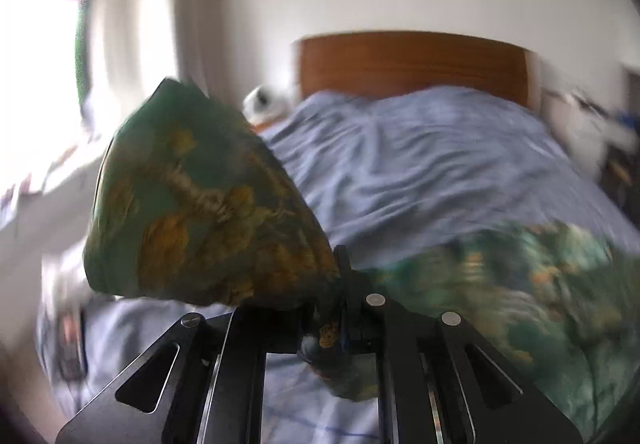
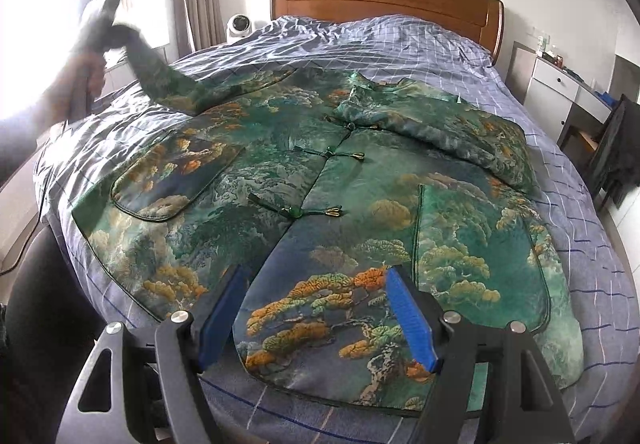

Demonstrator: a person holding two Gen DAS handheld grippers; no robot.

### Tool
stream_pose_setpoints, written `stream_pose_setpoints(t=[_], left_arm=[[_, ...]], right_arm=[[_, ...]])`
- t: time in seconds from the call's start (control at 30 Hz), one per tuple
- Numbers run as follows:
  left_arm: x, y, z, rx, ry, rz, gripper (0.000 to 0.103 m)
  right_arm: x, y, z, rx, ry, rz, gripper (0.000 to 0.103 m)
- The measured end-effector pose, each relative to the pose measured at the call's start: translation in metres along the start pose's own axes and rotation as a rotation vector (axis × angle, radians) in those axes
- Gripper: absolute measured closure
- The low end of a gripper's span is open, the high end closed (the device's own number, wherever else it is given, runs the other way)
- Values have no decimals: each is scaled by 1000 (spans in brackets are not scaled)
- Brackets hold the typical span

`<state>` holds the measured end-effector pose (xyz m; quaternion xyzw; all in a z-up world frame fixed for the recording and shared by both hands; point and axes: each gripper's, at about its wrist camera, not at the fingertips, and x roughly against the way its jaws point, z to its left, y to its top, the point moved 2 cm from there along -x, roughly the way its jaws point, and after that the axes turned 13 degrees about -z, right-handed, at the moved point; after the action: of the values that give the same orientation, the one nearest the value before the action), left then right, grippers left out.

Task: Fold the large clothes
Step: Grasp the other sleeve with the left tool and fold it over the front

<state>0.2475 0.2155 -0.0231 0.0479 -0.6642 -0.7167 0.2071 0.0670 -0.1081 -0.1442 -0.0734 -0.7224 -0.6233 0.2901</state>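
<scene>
My left tongs (image 1: 340, 308) are clenching a sleeve (image 1: 208, 204) of the green jacket (image 2: 320, 196), which is blurring and hiding their tips. My right tongs (image 2: 316, 320) are hanging released just above the jacket's hem. It is lying flat on the bed (image 2: 420, 40). I am reading no writing anywhere.

- The left wrist view is smeared by motion: the bed (image 1: 420, 164) and the jacket (image 1: 520, 304) at lower right lose their pattern.
- The left hand-held gripper (image 1: 340, 308) has its fingertips buried under the bunched sleeve (image 1: 200, 204).
- At upper left of the right wrist view, the left hand-held gripper (image 2: 102, 18) is a dark blur.
- The small items on the white cabinet (image 2: 560, 84) are too small to tell.
</scene>
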Motion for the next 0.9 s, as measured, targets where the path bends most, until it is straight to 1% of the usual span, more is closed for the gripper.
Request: stream_pose_setpoints(t=[0.03,0.07,0.1,0.17,0.23,0.3,0.33,0.37,0.4,0.43,0.47,0.53,0.57,0.63,0.67,0.73,0.77,0.8,0.83,0.87,0.9], left_arm=[[8,6,-26,-47,-41,-20,92],[11,9,-38,-68,-64,-26,91],[16,10,-61,-98,-105,-34,91],[21,8,-94,-142,-160,-38,91],[23,-3,-128,-203,-206,-28,91],[24,-23,-162,-269,-251,9,86],[23,-34,-175,-298,-277,36,79],[22,-49,-189,-333,-299,77,58],[24,-63,-201,-363,-309,118,46],[27,-76,-207,-381,-312,148,27],[34,-93,-209,-391,-327,173,23],[45,-112,-204,-381,-358,210,23],[53,-123,-195,-360,-366,238,23],[64,-132,-180,-315,-361,259,23],[69,-136,-168,-270,-352,274,21],[75,-138,-153,-195,-342,281,16],[80,-140,-144,-154,-327,277,15],[83,-139,-136,-111,-314,277,15],[85,-139,-130,-74,-307,282,15],[84,-141,-126,-55,-305,285,15],[87,-140,-121,-27,-301,286,15]], right_arm=[[1,0,0,-1,0,-3,29],[3,1,0,-2,-1,-8,29],[4,1,0,-2,-3,-14,29],[7,2,0,1,-5,-22,29],[10,3,0,3,-10,-28,29],[12,2,-2,0,-15,-28,29],[12,1,-4,-2,-17,-28,29],[13,0,-6,-6,-20,-26,29],[13,-1,-7,-9,-22,-24,29],[14,-2,-9,-14,-24,-20,29],[14,-2,-10,-19,-27,-17,29],[14,1,-15,-18,-29,-18,29],[13,4,-18,-14,-26,-20,29],[8,14,-26,-19,-7,-18,29],[1,22,-32,-34,15,-10,29],[-20,40,-43,-78,65,19,29],[-34,50,-49,-110,96,45,29],[-57,63,-58,-175,151,74,29],[-75,71,-64,-226,186,98,29],[-100,80,-73,-295,215,121,29],[-120,86,-81,-349,226,140,29]])
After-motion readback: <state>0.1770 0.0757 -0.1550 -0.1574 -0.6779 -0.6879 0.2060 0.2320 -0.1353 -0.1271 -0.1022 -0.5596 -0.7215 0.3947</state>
